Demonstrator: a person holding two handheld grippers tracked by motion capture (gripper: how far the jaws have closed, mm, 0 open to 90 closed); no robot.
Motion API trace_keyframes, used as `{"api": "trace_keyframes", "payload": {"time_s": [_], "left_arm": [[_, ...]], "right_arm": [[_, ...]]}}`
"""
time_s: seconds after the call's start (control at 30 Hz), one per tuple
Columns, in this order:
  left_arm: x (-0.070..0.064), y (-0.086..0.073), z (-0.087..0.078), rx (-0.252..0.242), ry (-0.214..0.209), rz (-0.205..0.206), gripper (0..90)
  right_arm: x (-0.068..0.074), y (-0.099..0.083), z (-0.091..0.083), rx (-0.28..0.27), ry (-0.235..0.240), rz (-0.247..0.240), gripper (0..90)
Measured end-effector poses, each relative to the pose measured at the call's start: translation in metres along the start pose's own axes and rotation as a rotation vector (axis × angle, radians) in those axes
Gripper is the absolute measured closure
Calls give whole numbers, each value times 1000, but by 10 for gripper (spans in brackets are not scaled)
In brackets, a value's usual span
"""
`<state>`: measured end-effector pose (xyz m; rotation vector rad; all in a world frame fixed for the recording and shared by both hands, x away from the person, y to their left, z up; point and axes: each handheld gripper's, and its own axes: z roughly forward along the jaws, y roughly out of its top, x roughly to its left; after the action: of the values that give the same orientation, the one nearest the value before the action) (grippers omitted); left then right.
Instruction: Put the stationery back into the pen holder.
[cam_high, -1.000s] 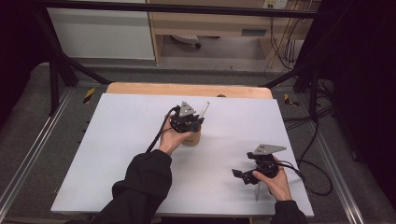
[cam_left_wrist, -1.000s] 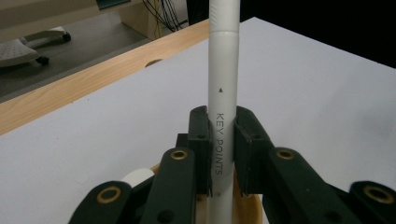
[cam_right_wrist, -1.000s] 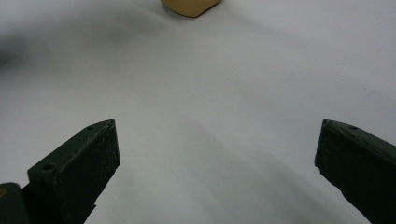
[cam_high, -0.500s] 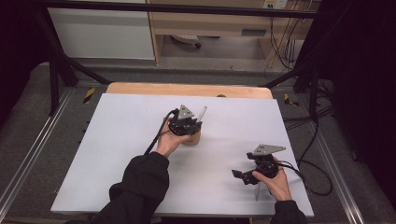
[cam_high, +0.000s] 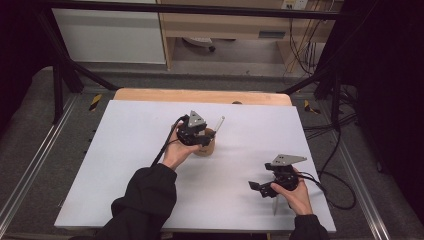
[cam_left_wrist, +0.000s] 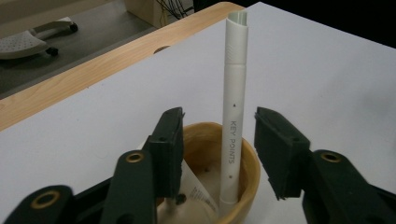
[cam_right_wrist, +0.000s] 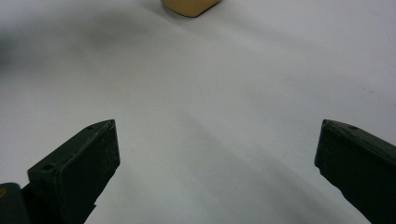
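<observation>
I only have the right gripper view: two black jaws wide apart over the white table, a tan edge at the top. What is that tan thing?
Observer: A small round wooden cup near the table's middle.
Operator: Anything in it?
Observer: A white plastic pen printed KEY POINTS stands in it, leaning on the rim.
Operator: Where is the left tool?
Observer: The left tool is at the cup, jaws open either side of the pen, not touching it.
</observation>
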<state>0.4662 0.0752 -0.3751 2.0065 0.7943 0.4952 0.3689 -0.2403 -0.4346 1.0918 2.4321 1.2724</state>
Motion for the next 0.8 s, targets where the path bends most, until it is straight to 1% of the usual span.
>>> {"api": "trace_keyframes", "payload": {"time_s": [0.07,0.2,0.3,0.37,0.43,0.53,0.6,0.63,0.7,0.73,0.8], "left_arm": [[1,1,-8,9,-1,-5,443],[4,1,-25,23,-21,-15,340],[9,-3,-38,46,-26,-15,287],[12,-7,-46,60,-28,-17,241],[16,-15,-53,65,-30,-23,203],[22,-28,-62,72,-23,-27,167],[26,-39,-68,84,-23,-32,140],[28,-45,-71,93,-21,-32,128],[31,-57,-76,108,-17,-35,108],[32,-63,-79,113,-15,-42,99],[36,-76,-84,122,-12,-57,81]], "right_arm": [[0,0,-1,-7,-2,1,6],[-1,1,-3,-10,-8,5,6],[-1,2,-5,-8,-24,11,6],[0,2,-5,-2,-33,26,6],[-1,2,-5,3,-55,27,6],[0,2,-5,18,-70,18,12],[0,2,-6,21,-78,22,31],[-1,2,-7,26,-81,24,48],[-1,2,-9,18,-101,30,90],[-2,2,-10,15,-105,36,124],[-2,2,-12,9,-106,29,198]]}}
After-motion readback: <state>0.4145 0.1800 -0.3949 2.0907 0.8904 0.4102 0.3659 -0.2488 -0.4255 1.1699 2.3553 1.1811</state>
